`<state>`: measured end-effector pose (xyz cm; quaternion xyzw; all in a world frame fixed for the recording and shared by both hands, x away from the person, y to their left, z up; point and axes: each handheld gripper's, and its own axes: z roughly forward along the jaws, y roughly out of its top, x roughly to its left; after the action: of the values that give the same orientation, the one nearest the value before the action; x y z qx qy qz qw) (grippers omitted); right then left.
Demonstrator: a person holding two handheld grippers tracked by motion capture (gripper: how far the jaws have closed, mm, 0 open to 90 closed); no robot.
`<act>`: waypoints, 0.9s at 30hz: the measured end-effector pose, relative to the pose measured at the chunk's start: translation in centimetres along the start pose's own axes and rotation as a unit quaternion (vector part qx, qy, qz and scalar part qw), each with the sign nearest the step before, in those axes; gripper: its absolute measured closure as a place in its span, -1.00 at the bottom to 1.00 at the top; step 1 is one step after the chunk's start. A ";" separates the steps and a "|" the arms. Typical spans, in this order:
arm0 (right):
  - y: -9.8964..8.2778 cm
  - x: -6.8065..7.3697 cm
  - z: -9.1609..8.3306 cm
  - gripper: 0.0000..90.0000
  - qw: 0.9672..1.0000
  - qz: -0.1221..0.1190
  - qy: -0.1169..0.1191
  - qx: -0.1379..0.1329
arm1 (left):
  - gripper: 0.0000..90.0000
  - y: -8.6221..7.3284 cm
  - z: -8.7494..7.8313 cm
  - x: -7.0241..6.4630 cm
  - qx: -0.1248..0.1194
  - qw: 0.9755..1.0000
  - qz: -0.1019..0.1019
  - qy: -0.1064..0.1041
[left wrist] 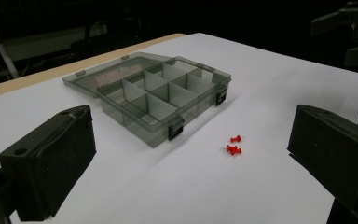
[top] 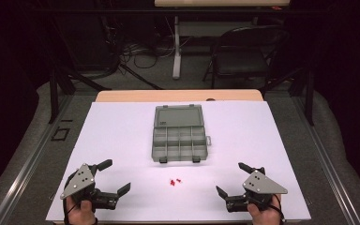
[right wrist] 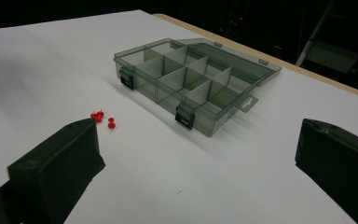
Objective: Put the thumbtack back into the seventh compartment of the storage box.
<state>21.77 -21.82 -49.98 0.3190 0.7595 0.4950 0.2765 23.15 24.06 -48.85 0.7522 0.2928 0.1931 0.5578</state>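
While the grey compartment box (top: 179, 134) is laid open at the middle of the white table (top: 122, 140), the red push pins (top: 174, 181) are seen just before it, between the left gripper (top: 117, 176) and right gripper (top: 230, 180), both spread wide and empty.

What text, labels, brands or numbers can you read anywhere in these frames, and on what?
None readable.
Organizer box: a small dark mark on the open lid near its hinge edge, too small and blurred to read.
Red pushpins: no markings visible.
Left gripper and right gripper: grey plates show screw holes, no lettering.
White table cover: blank.
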 end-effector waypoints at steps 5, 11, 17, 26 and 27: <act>0.0 0.1 0.0 -1.00 1.000 -0.002 0.002 0.000 | -0.99 0.0 0.0 0.0 0.001 1.000 -0.001 0.000; 0.0 0.2 0.2 -1.00 1.000 -0.003 0.008 0.003 | -0.99 -0.1 -0.1 0.0 0.000 1.000 -0.002 0.001; 0.2 0.3 0.3 -1.00 1.000 -0.004 0.015 0.005 | -0.98 -0.1 -0.2 0.0 -0.001 1.000 0.000 0.003; 1.0 0.6 0.7 -1.00 0.999 0.005 0.037 0.007 | -0.98 -0.1 -0.4 0.0 -0.007 1.000 0.004 0.008; 1.1 0.7 0.8 -1.00 0.999 0.005 0.045 0.009 | -0.98 -0.1 -0.4 0.0 -0.007 1.000 0.004 0.008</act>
<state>22.18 -20.49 -49.30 0.3028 0.7741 0.5034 0.2361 22.88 24.33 -48.79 0.7480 0.2928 0.2030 0.5600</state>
